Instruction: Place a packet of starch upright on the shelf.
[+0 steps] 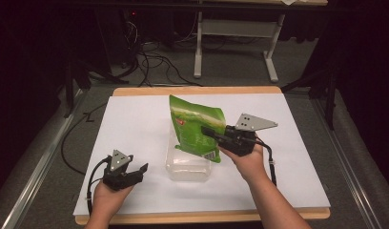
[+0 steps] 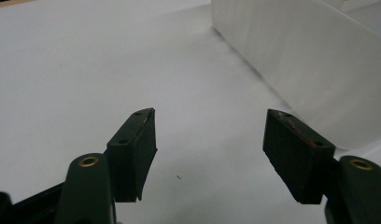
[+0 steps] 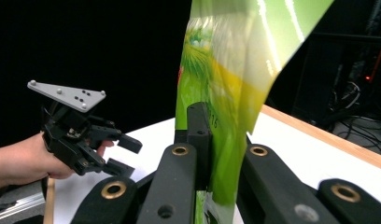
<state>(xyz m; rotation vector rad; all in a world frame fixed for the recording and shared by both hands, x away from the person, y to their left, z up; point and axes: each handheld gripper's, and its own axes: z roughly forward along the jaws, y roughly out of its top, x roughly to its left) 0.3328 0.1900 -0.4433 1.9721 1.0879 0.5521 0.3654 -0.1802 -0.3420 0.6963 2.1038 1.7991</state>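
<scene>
**Two tongs, one green bag held above a clear box**

Two hands work at the near edge of the desk, which wears a white sheet with a strip of pale wood showing along its near and far rims. Nearest us, our left tongs rest low over the white sheet with the jaws standing well apart and nothing between them; in the left gripper view their dark pads frame bare white surface, and the frosted wall of the clear plastic box rises just beyond on the right.

A little farther in, that box sits on the sheet near the middle of the desk. Our right tongs are clamped on the green bag, which hangs upright above the box, its lower corner over the box's right side. In the right gripper view the jaws press flat on the bag.

On the bag we see a small red mark near the top left, a pale band across the front, and a white barcode patch at the lower corner. Small dark digits show beside the jaw in the right gripper view; we cannot read them surely, nor any brand.

Beyond the desk lies grey carpet, loose black cables, the white legs of another desk, and dark surroundings.
</scene>
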